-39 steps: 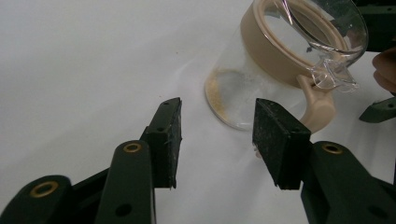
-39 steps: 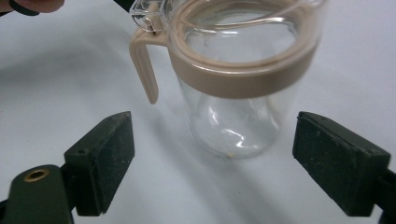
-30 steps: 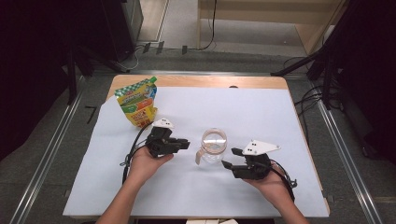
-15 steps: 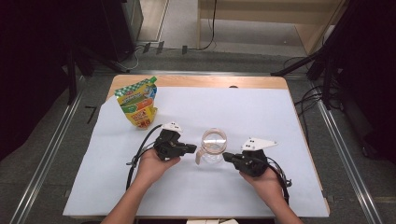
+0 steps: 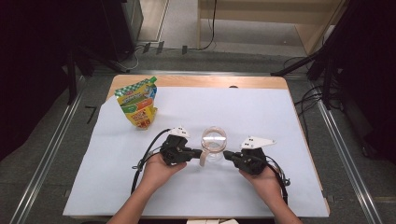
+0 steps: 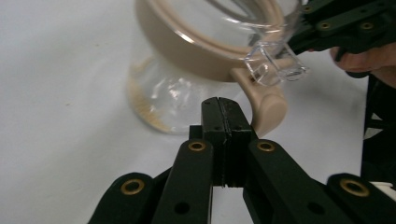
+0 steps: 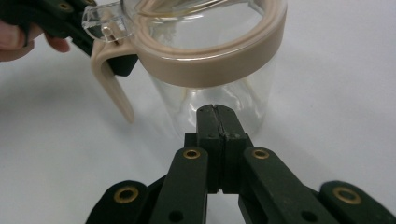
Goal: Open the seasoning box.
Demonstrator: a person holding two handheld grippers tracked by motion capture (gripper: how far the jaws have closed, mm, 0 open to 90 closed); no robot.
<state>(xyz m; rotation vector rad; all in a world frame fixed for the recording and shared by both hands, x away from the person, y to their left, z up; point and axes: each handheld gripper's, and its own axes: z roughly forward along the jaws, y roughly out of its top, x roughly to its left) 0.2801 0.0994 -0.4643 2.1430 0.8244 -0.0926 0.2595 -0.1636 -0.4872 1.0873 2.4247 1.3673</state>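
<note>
A clear glass jug [image 5: 214,142] with a beige rim, a beige handle [image 6: 267,106] and a clear lid tab stands at the middle of the white sheet. My left gripper [image 5: 196,152] lies level at the jug's left, jaws shut with nothing between them. In the left gripper view its tips [image 6: 224,109] sit right at the handle; I cannot tell if they touch. My right gripper [image 5: 227,154] points at the jug from the right, also shut and holding nothing. In the right gripper view its tips [image 7: 215,116] are close against the glass wall [image 7: 219,88] below the rim.
A colourful snack pouch [image 5: 137,102] stands upright at the back left of the white sheet [image 5: 261,112]. The wooden table edge [image 5: 196,81] runs along the far side. Cables trail from both grippers toward the person's forearms.
My left gripper has moved to the right, up to the jug's handle. The right gripper has stayed almost where it was. The jug has not moved.
</note>
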